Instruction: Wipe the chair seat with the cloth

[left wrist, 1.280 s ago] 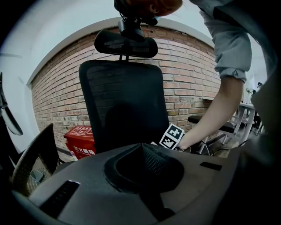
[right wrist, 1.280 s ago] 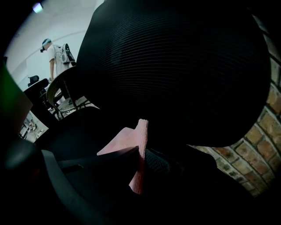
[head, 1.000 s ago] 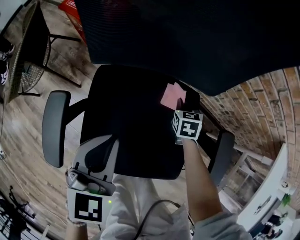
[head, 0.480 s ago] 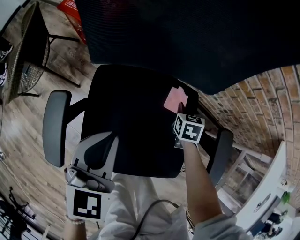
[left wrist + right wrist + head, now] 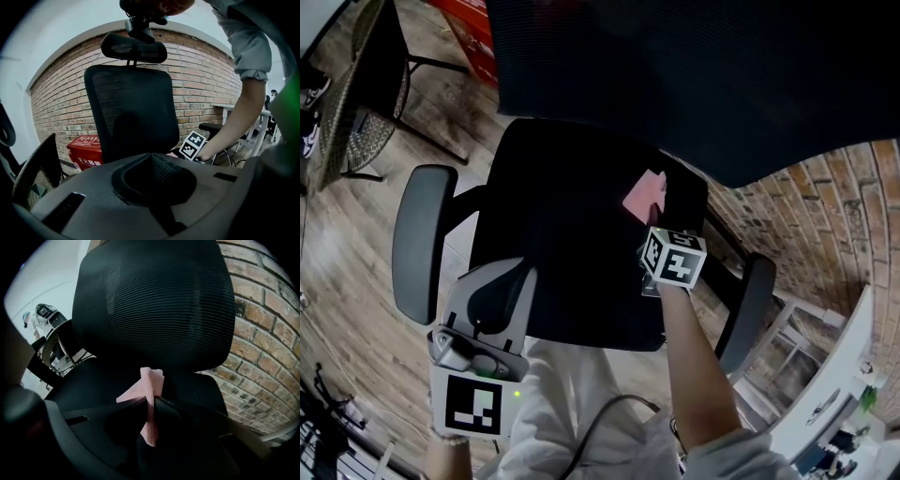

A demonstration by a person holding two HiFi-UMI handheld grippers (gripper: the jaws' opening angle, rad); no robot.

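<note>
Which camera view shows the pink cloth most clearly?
The right gripper view: the pink cloth is central, pinched in the right claw. The head view shows only a small pink patch over the chair seat; the left gripper view barely shows it.

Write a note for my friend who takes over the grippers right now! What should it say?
Right gripper: shut on the pink cloth, at the back right of the chair seat, near the backrest.
Left gripper: shut, empty, by the seat's front left edge.
Done: cloth gripped and brought to the seat; how much is wiped cannot be told.
Left: wipe across the seat towards the front and left.
</note>
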